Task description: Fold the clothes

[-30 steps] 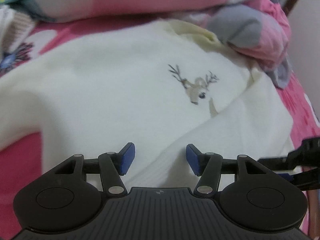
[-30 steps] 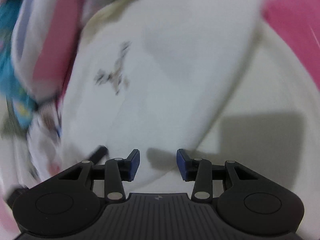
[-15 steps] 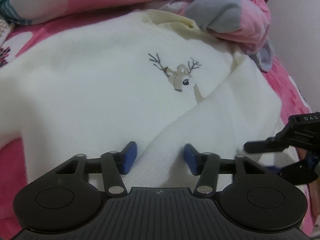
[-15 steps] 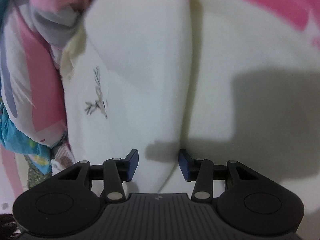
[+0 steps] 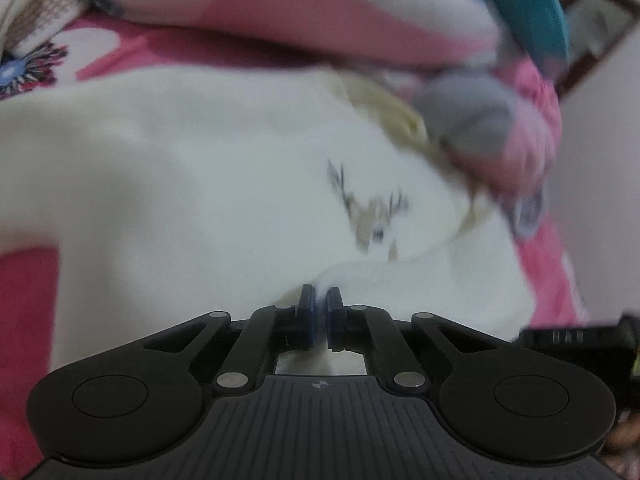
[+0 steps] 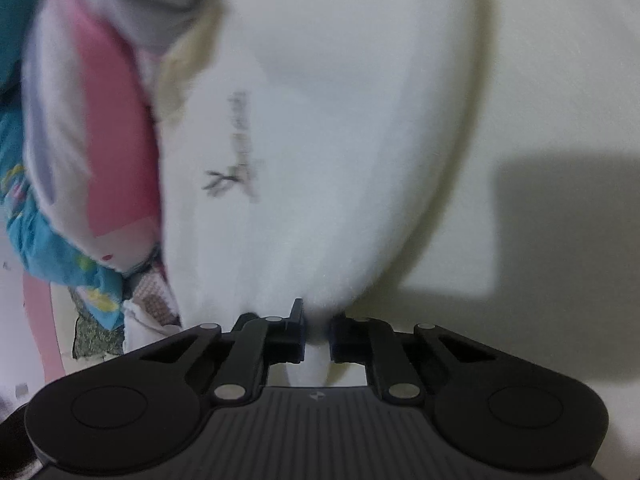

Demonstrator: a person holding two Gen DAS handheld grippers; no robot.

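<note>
Both sets of jaws are pressed together on cloth: the left gripper (image 5: 319, 312) pinches the near edge of the white sweater (image 5: 200, 184), just below the deer motif (image 5: 372, 216), and the right gripper (image 6: 317, 330) pinches a bunched ridge of the same sweater (image 6: 320, 140). Two pinches on one hem probably mean a lift, so the near part can fold over toward the deer. The sweater lies spread on the pink bedsheet (image 5: 24, 300). Its long axis runs from the grippers through the deer to the yellowish collar (image 5: 392, 112), which points away, against the heaped quilt (image 5: 300, 8).
</note>
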